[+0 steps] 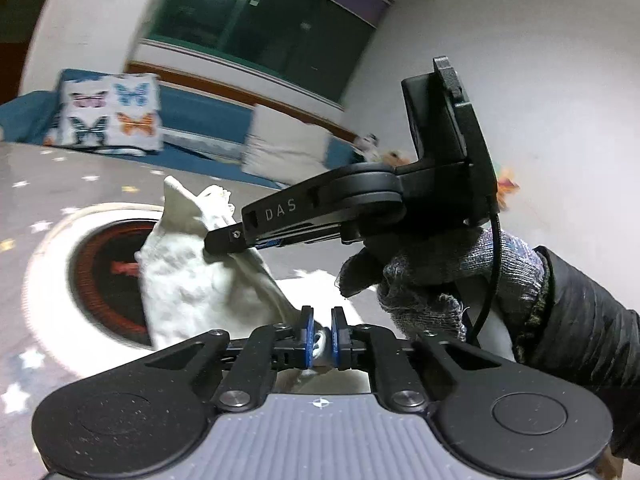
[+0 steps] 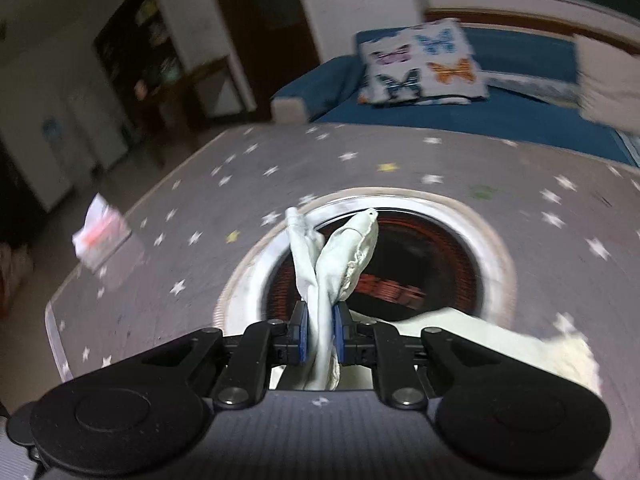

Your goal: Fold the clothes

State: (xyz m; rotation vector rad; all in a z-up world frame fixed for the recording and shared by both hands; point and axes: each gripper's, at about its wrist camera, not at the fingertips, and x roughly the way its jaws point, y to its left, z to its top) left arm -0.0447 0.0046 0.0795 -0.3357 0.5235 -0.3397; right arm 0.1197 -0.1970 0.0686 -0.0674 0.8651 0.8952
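A white garment (image 1: 192, 276) hangs in the air between both grippers above a grey star-patterned table (image 1: 48, 184). My left gripper (image 1: 322, 330) is shut on one bunched edge of it. My right gripper (image 2: 320, 332) is shut on another part of the garment (image 2: 340, 256), which sticks up past the fingers in two folds. In the left wrist view the right gripper (image 1: 224, 240) reaches in from the right, held by a gloved hand (image 1: 440, 272), pinching the cloth's top. More white cloth (image 2: 520, 352) trails down to the right onto the table.
A round dark-red heater with a white rim (image 2: 492, 240) is set in the table's middle, under the garment. A small white packet (image 2: 100, 236) lies near the table's left edge. A blue sofa (image 2: 500, 116) with a butterfly cushion (image 2: 420, 64) stands behind.
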